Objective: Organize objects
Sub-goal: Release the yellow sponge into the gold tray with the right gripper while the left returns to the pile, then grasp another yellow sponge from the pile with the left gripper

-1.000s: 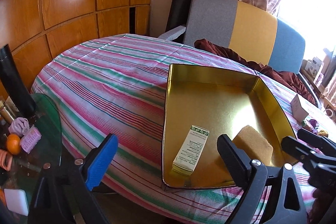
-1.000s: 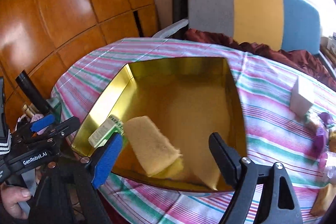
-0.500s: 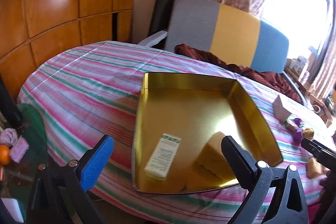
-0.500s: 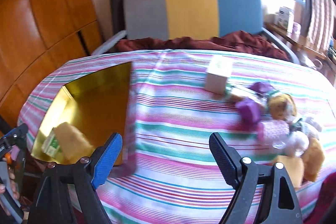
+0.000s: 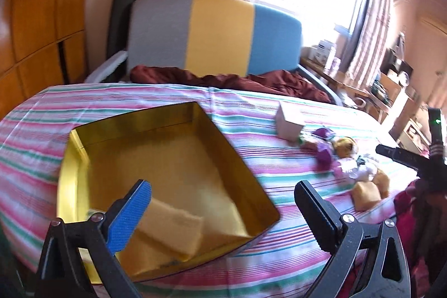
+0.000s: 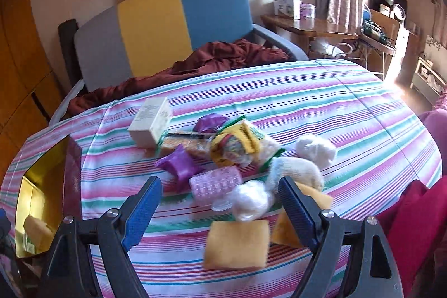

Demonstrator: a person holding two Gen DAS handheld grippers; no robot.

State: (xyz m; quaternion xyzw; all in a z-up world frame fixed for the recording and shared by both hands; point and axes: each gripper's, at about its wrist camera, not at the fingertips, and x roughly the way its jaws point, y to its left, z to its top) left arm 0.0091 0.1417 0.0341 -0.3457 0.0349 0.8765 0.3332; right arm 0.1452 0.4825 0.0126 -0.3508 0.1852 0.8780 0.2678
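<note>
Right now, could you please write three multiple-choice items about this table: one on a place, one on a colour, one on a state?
1. Where does the yellow sponge nearest the left gripper lie?
A. Inside the gold tin tray
B. On the chair seat
C. On top of the white box

2. What colour is the middle band of the chair back?
A. Red
B. Yellow
C. Green

3. In what state is the right gripper?
A. Shut on a sponge
B. Shut on a box
C. Open, holding nothing

Answers:
1 A: in the left wrist view the sponge rests on the tray floor, near its front corner.
2 B: the band sits between a grey one and a blue one.
3 C: its fingers stand wide apart over the pile of small items, with nothing clamped between them.
</note>
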